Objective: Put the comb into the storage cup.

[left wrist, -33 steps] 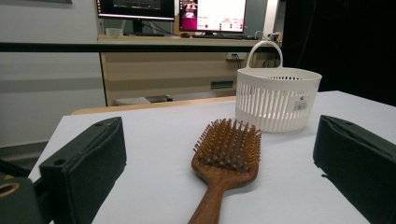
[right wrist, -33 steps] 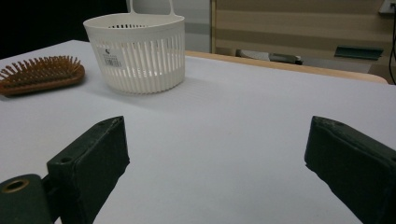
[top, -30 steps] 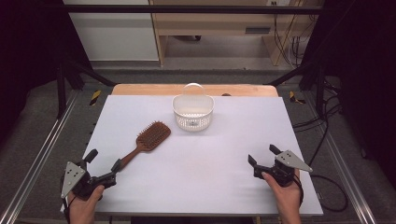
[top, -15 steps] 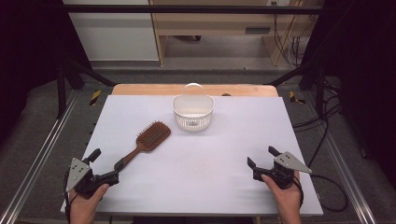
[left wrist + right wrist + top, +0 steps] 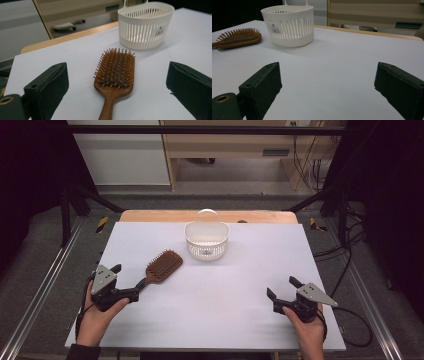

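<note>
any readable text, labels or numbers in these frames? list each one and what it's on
Nothing legible.
White basket: small white sticker on its slatted wall with dark print, too small and blurred to read; the same sticker shows in the left gripper view, also unreadable.
Wooden hairbrush: no marking visible.
Table: no text.

Hairbrush glossy brown wood; basket white slotted plastic; table matt, smooth; tongs matt black.
</note>
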`<action>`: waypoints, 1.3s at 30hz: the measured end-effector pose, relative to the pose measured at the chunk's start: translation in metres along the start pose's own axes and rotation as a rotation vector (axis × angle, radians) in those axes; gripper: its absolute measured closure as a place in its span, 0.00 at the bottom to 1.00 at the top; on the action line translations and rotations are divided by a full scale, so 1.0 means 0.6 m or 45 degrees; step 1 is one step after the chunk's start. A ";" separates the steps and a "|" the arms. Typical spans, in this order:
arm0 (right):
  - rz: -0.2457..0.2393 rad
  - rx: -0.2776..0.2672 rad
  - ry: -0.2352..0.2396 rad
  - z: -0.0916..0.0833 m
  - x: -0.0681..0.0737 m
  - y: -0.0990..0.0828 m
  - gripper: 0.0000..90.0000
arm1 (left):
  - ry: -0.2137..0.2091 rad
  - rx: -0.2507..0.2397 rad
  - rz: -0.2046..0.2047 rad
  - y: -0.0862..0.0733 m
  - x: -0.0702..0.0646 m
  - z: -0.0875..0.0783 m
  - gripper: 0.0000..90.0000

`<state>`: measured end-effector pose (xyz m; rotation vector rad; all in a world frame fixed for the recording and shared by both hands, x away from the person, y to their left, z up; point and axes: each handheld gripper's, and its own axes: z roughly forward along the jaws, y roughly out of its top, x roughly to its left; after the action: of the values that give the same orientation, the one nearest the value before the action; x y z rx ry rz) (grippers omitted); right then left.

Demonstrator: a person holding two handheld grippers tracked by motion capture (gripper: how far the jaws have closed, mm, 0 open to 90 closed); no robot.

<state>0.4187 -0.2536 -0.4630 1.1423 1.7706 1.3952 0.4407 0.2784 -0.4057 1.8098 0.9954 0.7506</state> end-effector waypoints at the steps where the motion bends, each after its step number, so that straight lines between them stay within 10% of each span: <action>1: 0.000 0.000 0.000 0.000 0.000 0.000 0.08 | 0.000 0.000 0.000 0.000 0.000 0.000 0.05; 8: -0.004 0.012 -0.004 0.001 0.000 -0.001 0.08 | -0.028 0.189 0.068 0.022 0.005 0.035 0.06; 21: -0.005 0.012 0.009 0.002 0.002 -0.001 0.08 | -0.071 0.328 0.177 0.037 0.005 0.076 0.05; 39: 0.001 0.016 0.007 0.001 0.001 -0.002 0.08 | -0.132 0.485 0.067 0.000 0.026 0.111 0.05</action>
<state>0.4190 -0.2530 -0.4642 1.1467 1.7856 1.3907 0.5026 0.2641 -0.4313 2.1849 1.0788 0.5155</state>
